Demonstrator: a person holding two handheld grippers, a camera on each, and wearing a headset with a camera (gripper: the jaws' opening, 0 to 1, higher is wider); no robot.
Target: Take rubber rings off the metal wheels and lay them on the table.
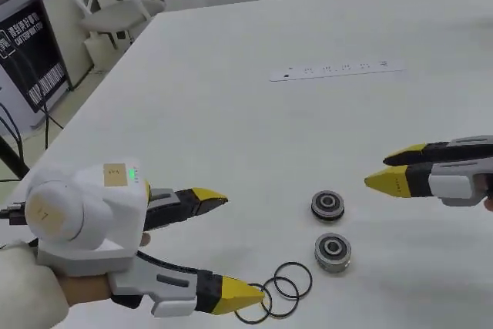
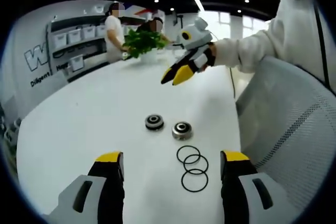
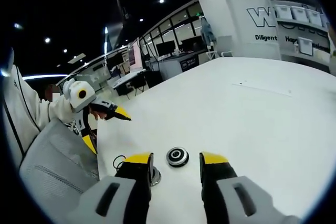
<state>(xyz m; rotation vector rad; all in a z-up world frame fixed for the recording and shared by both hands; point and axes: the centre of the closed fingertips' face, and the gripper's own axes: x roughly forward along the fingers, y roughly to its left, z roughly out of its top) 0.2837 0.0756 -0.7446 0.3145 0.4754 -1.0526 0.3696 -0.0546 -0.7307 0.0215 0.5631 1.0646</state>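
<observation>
Three rubber rings [image 1: 281,290] lie overlapping on the counter [image 1: 231,113] at the lower centre of the head view, with two metal wheels [image 1: 327,206] just above them. The left gripper [image 1: 243,248], beside the rings, has its fingers wide. The right gripper [image 1: 377,171], at the right edge, has narrow, empty fingers.

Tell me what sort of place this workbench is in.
Probably an open-plan office or demo lab. The long white worktable stands near white swivel office chairs, wall shelves of white storage bins and desks with dark computer monitors.
</observation>
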